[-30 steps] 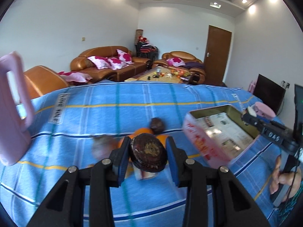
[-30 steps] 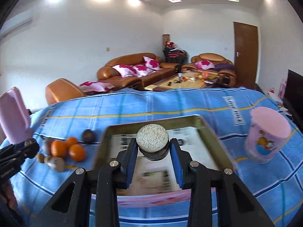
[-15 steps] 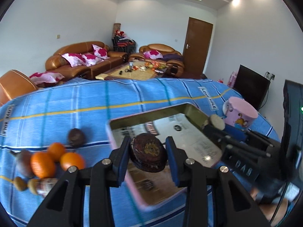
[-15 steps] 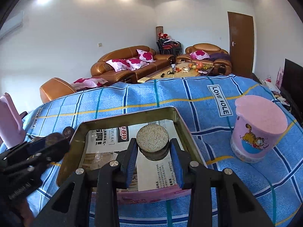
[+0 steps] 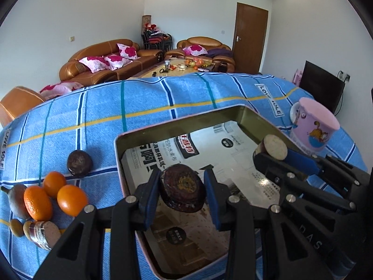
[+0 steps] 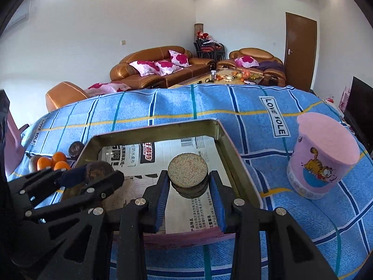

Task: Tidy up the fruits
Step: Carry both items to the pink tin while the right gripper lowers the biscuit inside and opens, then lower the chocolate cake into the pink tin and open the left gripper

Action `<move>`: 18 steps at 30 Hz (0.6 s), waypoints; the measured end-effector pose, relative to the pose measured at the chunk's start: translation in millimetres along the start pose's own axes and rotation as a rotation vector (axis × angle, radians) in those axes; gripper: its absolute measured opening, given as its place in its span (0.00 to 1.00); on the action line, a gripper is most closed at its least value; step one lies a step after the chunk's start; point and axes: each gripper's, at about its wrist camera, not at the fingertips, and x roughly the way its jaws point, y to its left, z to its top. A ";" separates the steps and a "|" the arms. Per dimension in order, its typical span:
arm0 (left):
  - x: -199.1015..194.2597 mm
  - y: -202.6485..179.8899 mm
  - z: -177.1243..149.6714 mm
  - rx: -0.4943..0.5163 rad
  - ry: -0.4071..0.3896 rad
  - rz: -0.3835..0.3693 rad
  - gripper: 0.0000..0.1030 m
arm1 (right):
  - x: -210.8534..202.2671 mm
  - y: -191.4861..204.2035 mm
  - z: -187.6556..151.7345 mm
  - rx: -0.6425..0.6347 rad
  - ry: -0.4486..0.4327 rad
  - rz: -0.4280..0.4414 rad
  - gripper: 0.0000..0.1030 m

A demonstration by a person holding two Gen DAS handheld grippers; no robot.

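You're holding both grippers over the tin tray (image 5: 256, 119): left gripper (image 5: 181, 194) clamping a dark fruit (image 5: 181, 191), right gripper (image 6: 189, 187) clamping a pale-topped one (image 6: 187, 169). Nothing's lying in the tray yet; oranges (image 5: 56, 194) waiting beside it.

Black angular linkage arms, silver screws, blue-padded fingers (image 5: 149, 196)

Left claw (image 5: 181, 191) clamped on dark round fruit (image 5: 182, 191), above tray (image 5: 119, 154) lined with newspaper. Right claw (image 5: 271, 155) at tray's right rim, gripping pale-faced slice (image 5: 275, 146). Oranges (image 5: 53, 196) left of tray on blue checked cloth (image 5: 93, 107). Pink cup (image 5: 313, 128) right of tray.
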 end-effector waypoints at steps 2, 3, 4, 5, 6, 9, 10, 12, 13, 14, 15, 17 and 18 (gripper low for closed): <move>1.5 -2.5 -0.1 0.027 0.005 0.024 0.38 | 1.3 -0.8 -0.6 0.006 0.006 0.007 0.36; 3.1 -3.4 0.6 0.032 0.006 0.029 0.38 | 1.2 -1.1 -0.8 0.009 0.007 0.010 0.36; 3.5 -3.5 0.7 0.040 0.008 0.037 0.38 | 1.2 -1.0 -1.0 0.011 0.006 0.011 0.36; 4.3 -3.4 1.3 0.045 0.011 0.044 0.38 | 1.3 -1.0 -0.9 0.013 0.006 0.013 0.36; 5.1 -2.6 1.7 0.053 0.014 0.057 0.38 | 1.5 -0.7 -1.1 0.015 0.008 0.018 0.36; 8.1 0.4 2.9 0.072 0.024 0.108 0.39 | 1.4 0.0 -1.3 0.023 0.010 0.036 0.36; 8.4 1.9 3.5 0.075 0.025 0.117 0.40 | 1.1 0.4 -1.6 0.024 0.009 0.042 0.36; 9.5 5.2 4.2 0.087 0.031 0.142 0.40 | 0.5 0.0 -1.4 0.028 0.009 0.052 0.37; 10.1 7.0 4.7 0.088 0.033 0.156 0.40 | 1.1 -0.9 -1.6 0.030 0.009 0.052 0.37; 10.6 8.8 5.0 0.085 0.034 0.164 0.40 | 1.0 -1.0 -1.5 0.033 0.007 0.057 0.37; 10.7 10.8 5.1 0.080 0.034 0.169 0.40 | -0.7 -0.9 -1.8 0.037 0.004 0.065 0.37; 10.0 14.7 4.9 0.073 0.033 0.175 0.40 | -3.6 -1.9 -1.3 0.048 -0.011 0.077 0.38; 9.8 15.0 4.4 0.072 0.032 0.178 0.40 | -6.0 -2.7 -1.0 0.052 -0.023 0.081 0.38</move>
